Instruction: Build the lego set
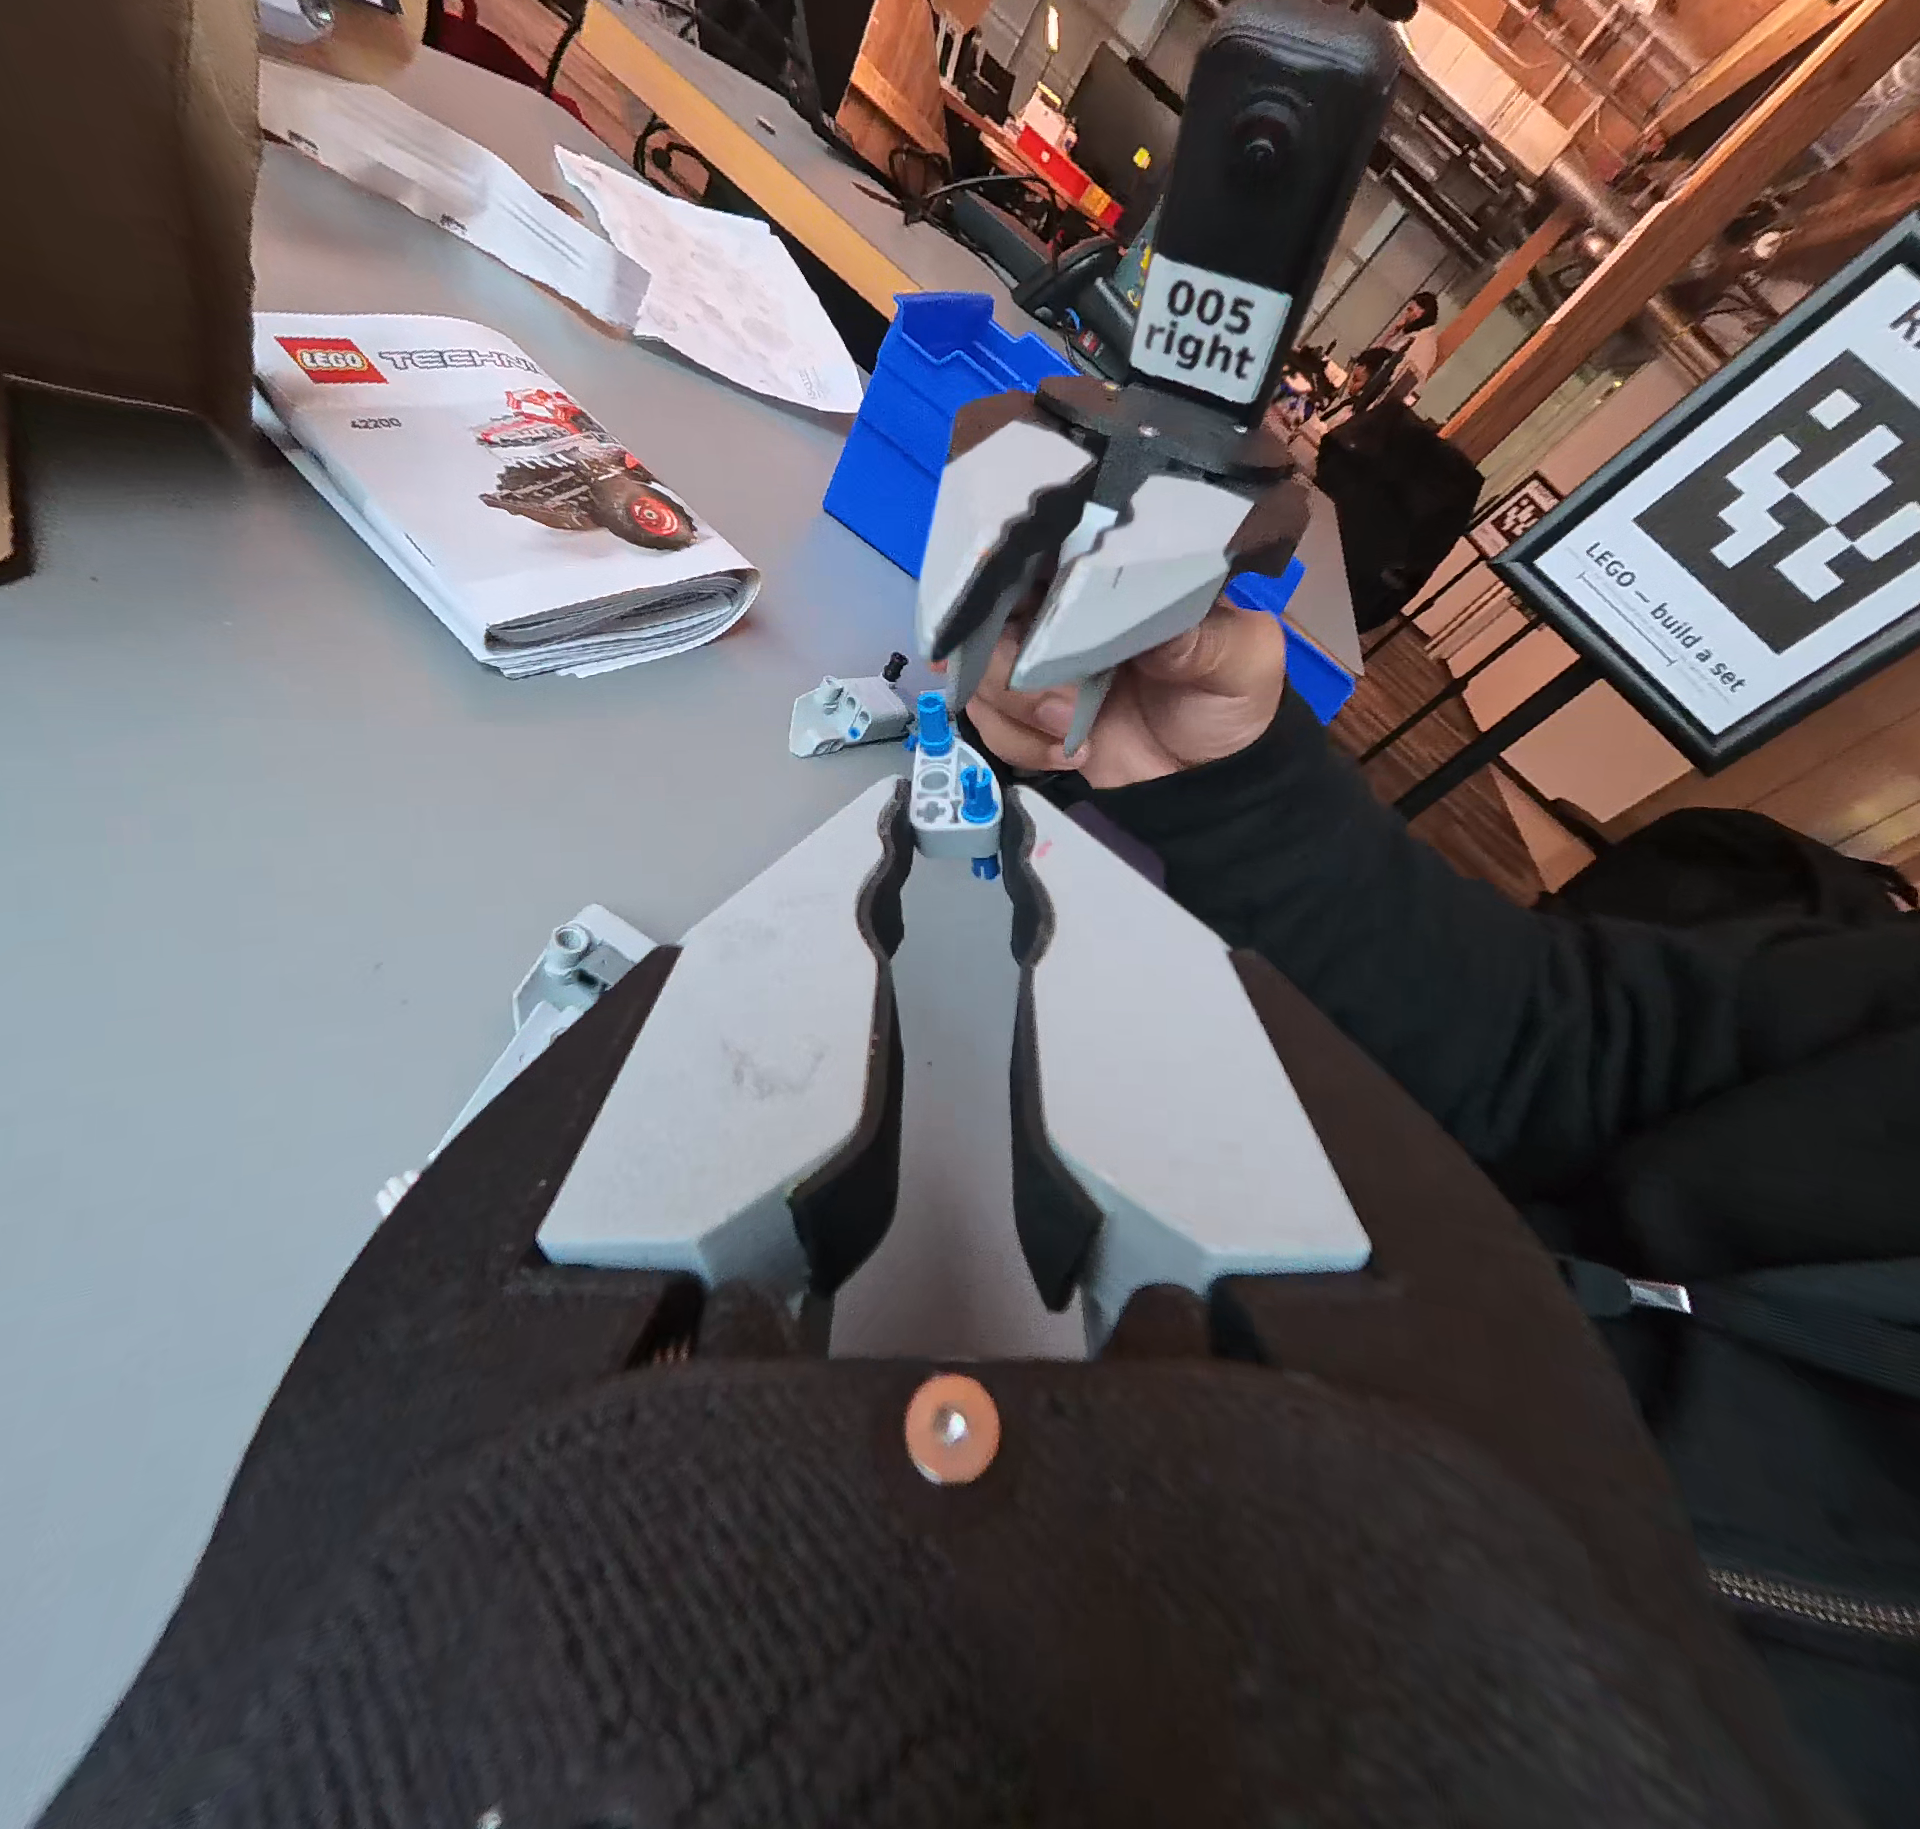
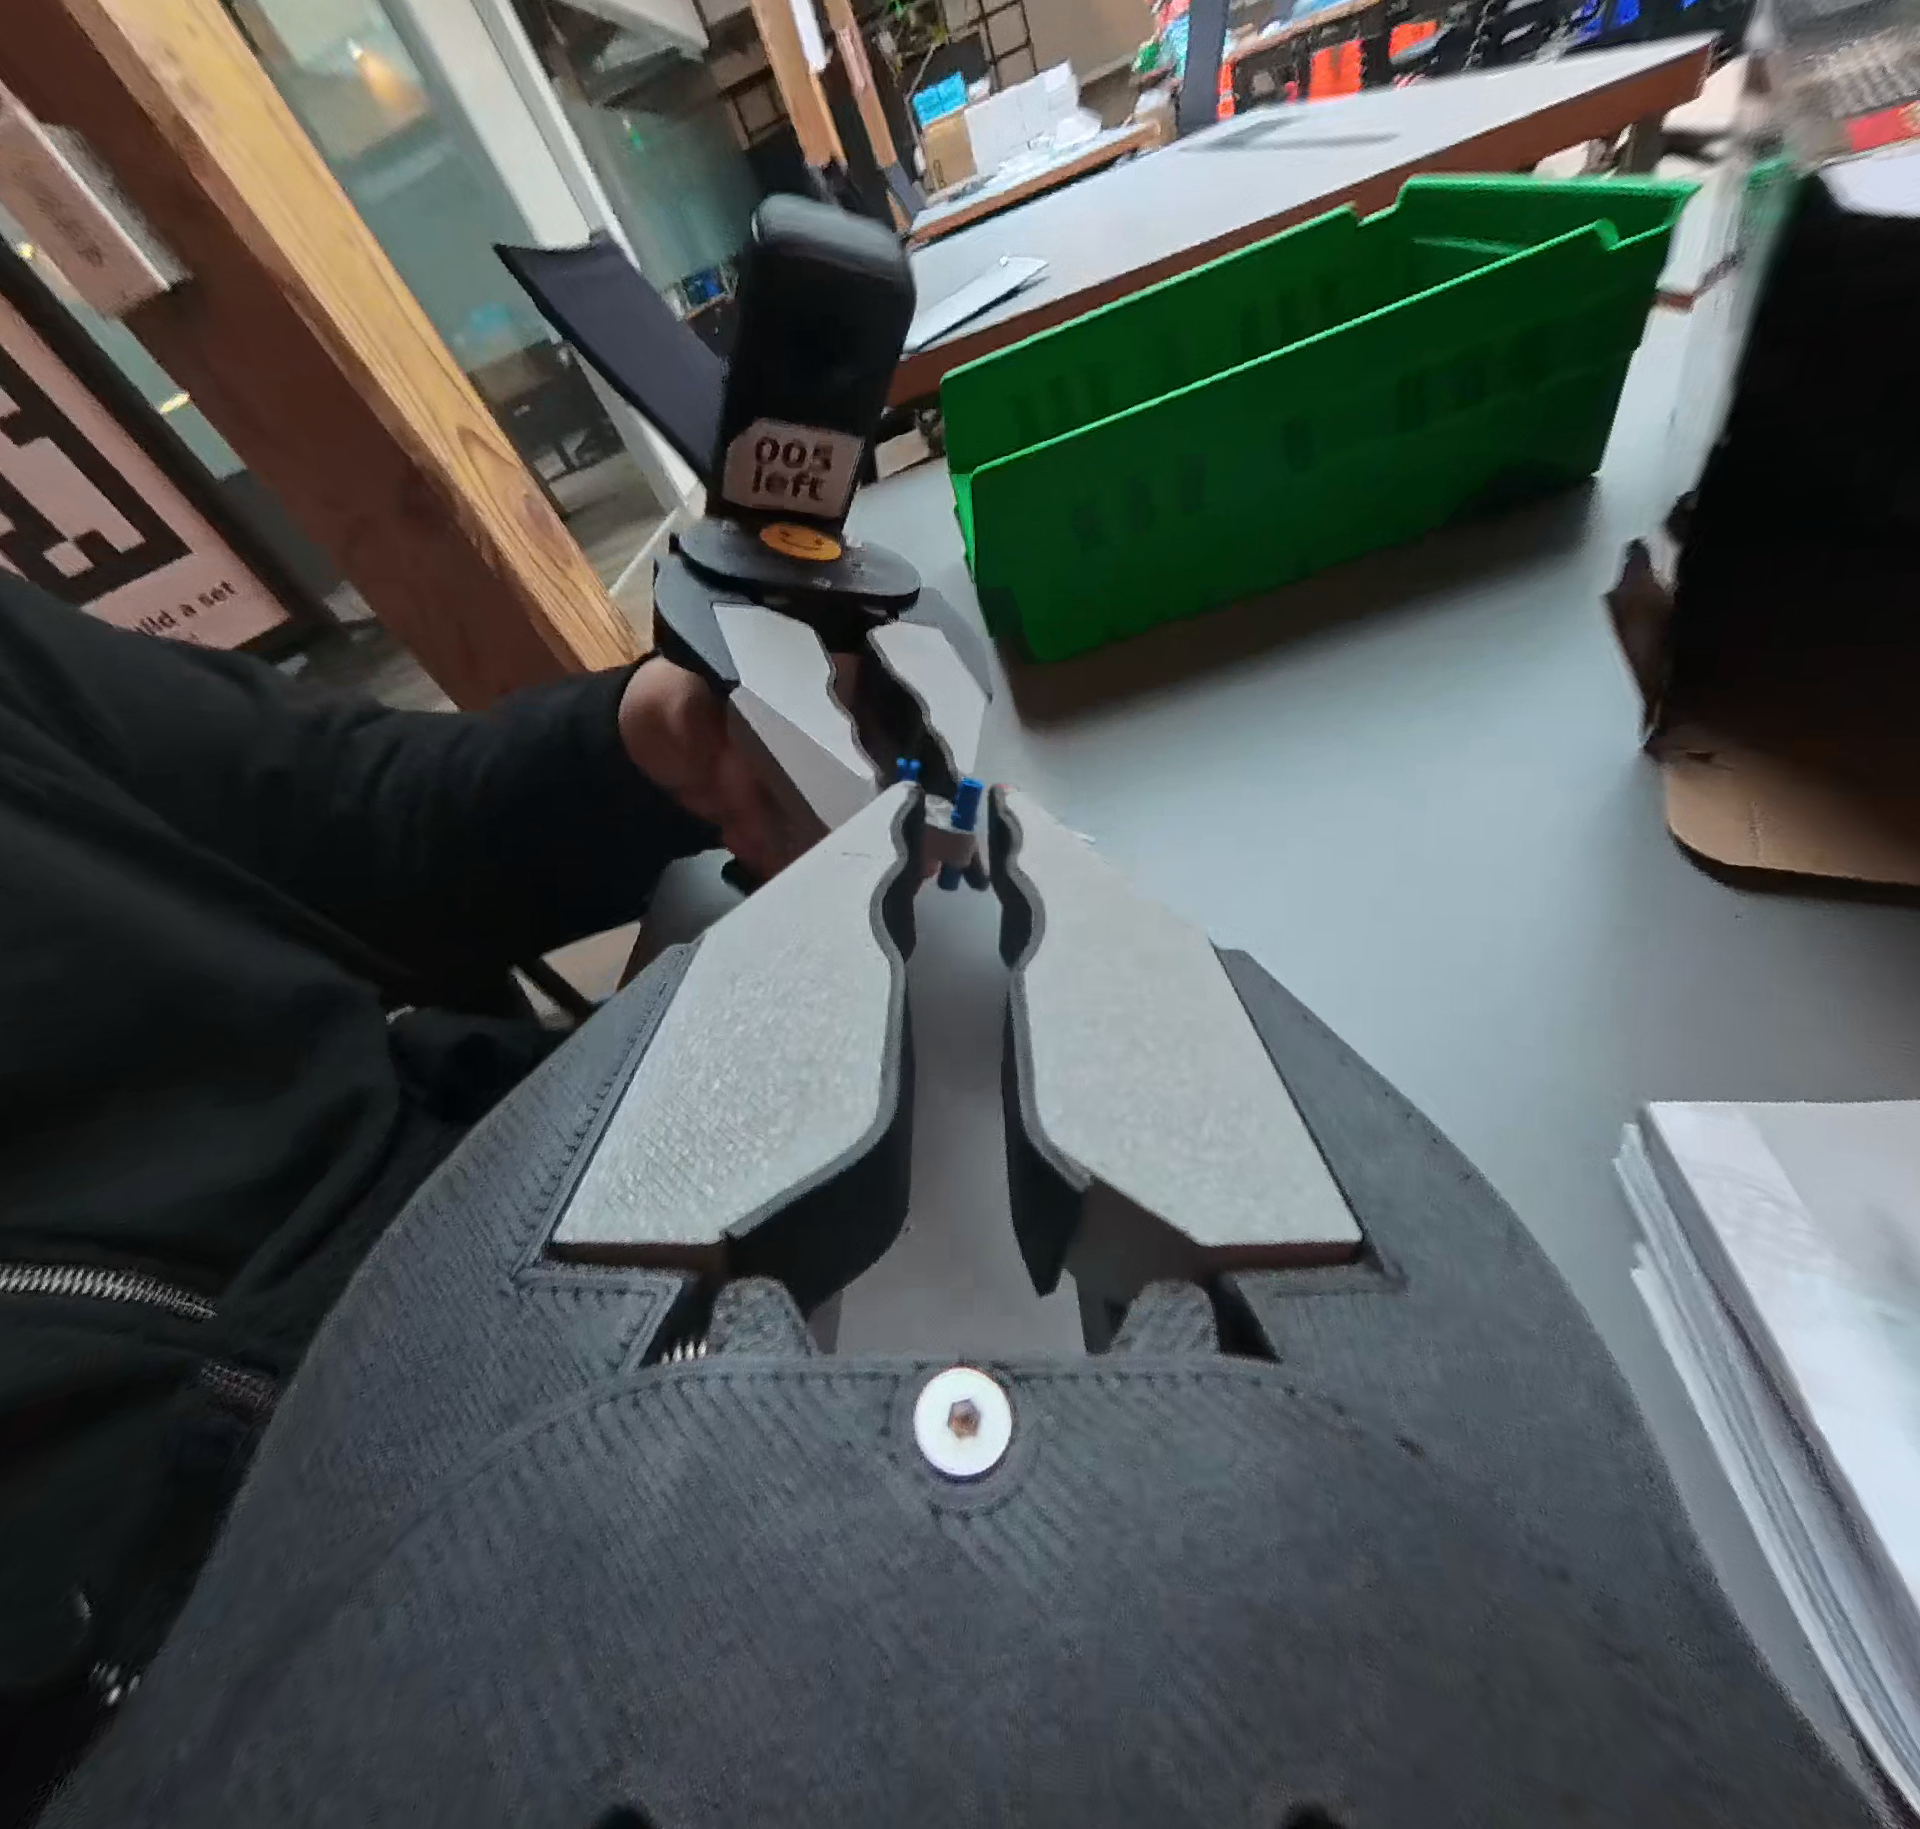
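My left gripper is shut on a small light grey Technic piece with blue pins, held above the grey table. A blue pin sticks up from the piece's far end. My right gripper hangs tip-down just beyond it, fingers slightly apart with nothing between them. In the right wrist view my right gripper faces the left gripper; the grey piece and a blue pin sit right at its tips.
A small grey Lego assembly lies on the table; another grey part peeks from behind my left finger. An instruction booklet, loose sheets, blue bin, green bin, cardboard box and paper stack surround the work spot. Only a small space, under 4 cm, lies between the two pairs of fingers.
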